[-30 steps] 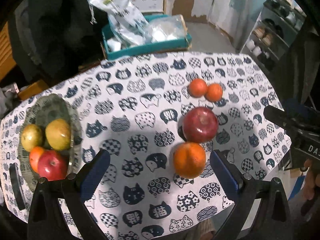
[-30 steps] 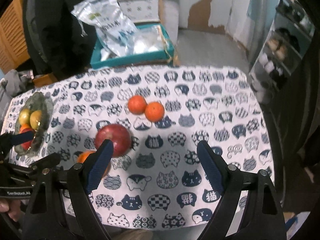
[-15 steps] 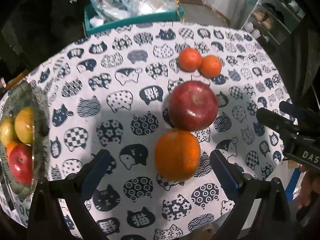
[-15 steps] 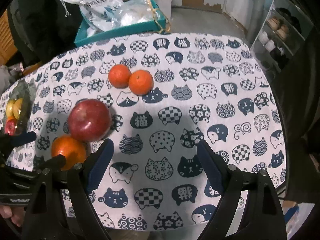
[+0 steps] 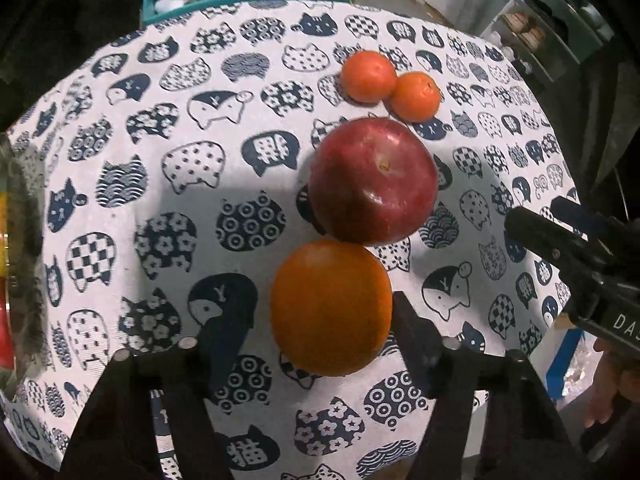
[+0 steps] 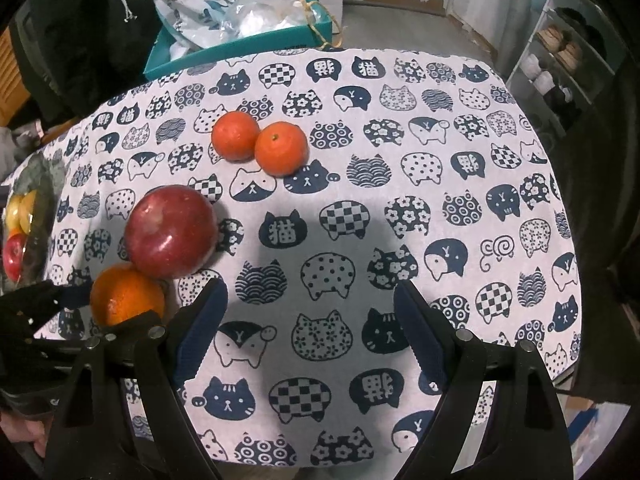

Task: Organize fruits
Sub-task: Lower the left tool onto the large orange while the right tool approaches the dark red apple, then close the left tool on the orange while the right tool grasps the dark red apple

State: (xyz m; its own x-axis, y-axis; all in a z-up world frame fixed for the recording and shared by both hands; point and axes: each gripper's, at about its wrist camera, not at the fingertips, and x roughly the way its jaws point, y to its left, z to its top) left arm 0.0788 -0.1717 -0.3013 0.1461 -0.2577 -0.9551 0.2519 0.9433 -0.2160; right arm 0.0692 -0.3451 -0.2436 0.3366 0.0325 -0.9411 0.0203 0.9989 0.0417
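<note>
- The left gripper (image 5: 320,320) has just been closing around the big orange (image 5: 331,307); I cannot tell whether both pads press it yet.
- The red apple (image 5: 372,180) touches that orange just beyond its fingers.
- The right gripper (image 6: 310,324) hangs open over bare tablecloth (image 6: 400,240), two small oranges (image 6: 260,146) well ahead.

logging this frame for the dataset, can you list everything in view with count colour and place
large orange: 1, orange, near table edge, between the left gripper's fingers, touching the apple
apple: 1, dark red, just beyond the large orange
mandarins: 2, orange, touching, mid-table
fruit dish: 1, greenish, far left, holding yellow and red fruit
tablecloth: 1, white with navy cats, covering table
teal box: 1, behind table, holding plastic bags
shelf: 1, pale, right background
left gripper: 1, black, jaws just closing around the large orange
right gripper: 1, black with blue pads, open over bare cloth
</note>
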